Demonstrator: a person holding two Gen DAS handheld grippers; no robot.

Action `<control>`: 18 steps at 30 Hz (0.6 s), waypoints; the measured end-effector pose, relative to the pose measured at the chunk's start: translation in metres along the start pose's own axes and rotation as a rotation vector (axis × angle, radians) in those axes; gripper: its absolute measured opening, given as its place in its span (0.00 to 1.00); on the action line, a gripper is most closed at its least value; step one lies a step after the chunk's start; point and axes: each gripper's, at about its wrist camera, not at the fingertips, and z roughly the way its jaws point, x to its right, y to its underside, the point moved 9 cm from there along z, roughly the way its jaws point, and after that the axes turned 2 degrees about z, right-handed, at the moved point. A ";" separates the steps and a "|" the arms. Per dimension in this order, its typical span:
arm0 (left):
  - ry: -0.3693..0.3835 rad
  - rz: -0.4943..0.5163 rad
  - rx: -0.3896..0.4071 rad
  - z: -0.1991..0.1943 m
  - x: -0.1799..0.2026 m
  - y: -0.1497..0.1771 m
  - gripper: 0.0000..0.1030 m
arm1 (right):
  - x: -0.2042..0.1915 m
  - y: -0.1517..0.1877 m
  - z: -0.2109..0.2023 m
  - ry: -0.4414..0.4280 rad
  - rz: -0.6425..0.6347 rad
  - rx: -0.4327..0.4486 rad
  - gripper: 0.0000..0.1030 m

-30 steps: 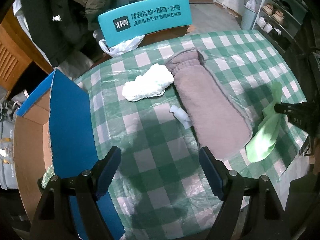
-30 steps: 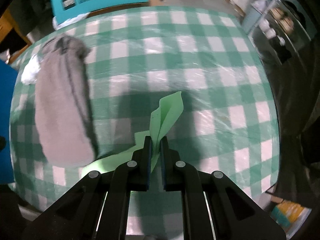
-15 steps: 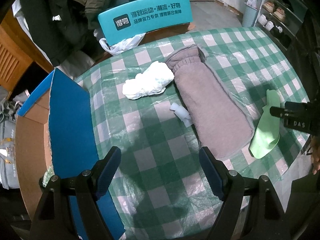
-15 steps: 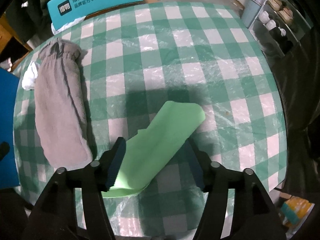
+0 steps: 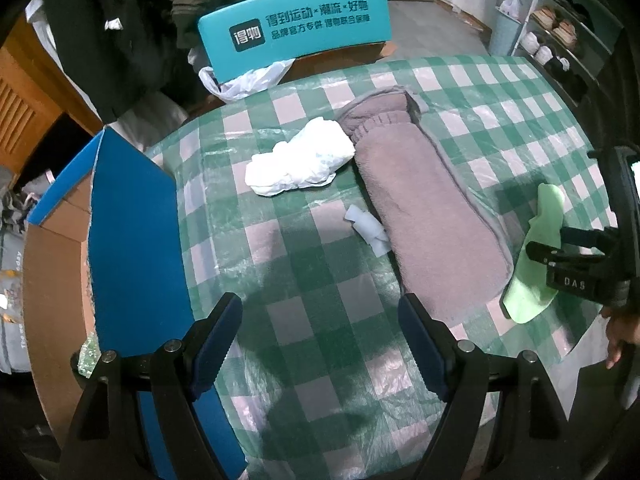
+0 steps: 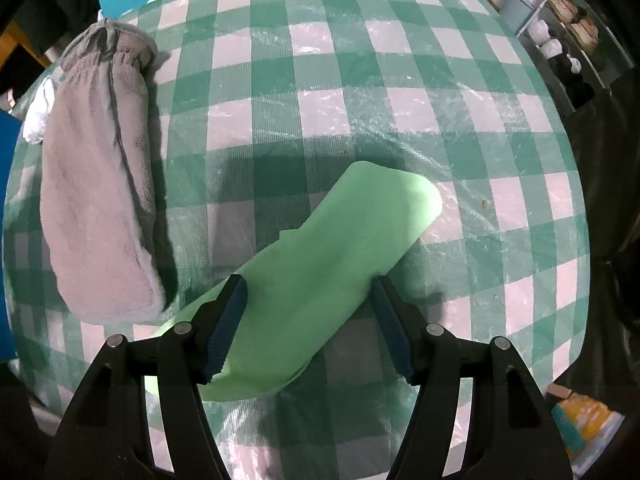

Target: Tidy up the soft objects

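Tablecloth (image 6: 360, 60): green-white check under a glossy, wrinkled clear plastic film. Grey pouch (image 6: 96, 184), left of frame: matt fleecy cloth, gathered top. Green cloth (image 6: 320, 264), centre: smooth, matt, soft. White wad (image 5: 300, 158), upper centre: crinkly, thin plastic or paper, can't tell. Box (image 5: 132, 240) at left: matt blue card, raw brown inside. Gripper pads (image 6: 228, 324): ribbed blue on matt black plastic

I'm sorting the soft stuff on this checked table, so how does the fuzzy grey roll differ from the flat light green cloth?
The fuzzy grey roll is thick and bulky with a gathered end; the flat light green cloth is thin and smooth. The grey roll lies clear of both grippers; the green cloth lies between the right gripper's open jaws. Both rest on the checked table.
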 end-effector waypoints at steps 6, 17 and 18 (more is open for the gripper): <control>0.020 -0.046 -0.023 0.011 -0.007 -0.004 0.79 | -0.003 0.003 -0.003 -0.005 0.000 0.029 0.50; 0.038 -0.071 -0.026 0.026 -0.006 -0.017 0.79 | -0.012 -0.011 -0.008 -0.086 0.023 0.044 0.07; 0.041 -0.076 -0.023 0.027 -0.006 -0.019 0.79 | -0.011 -0.013 -0.009 -0.089 0.024 0.049 0.07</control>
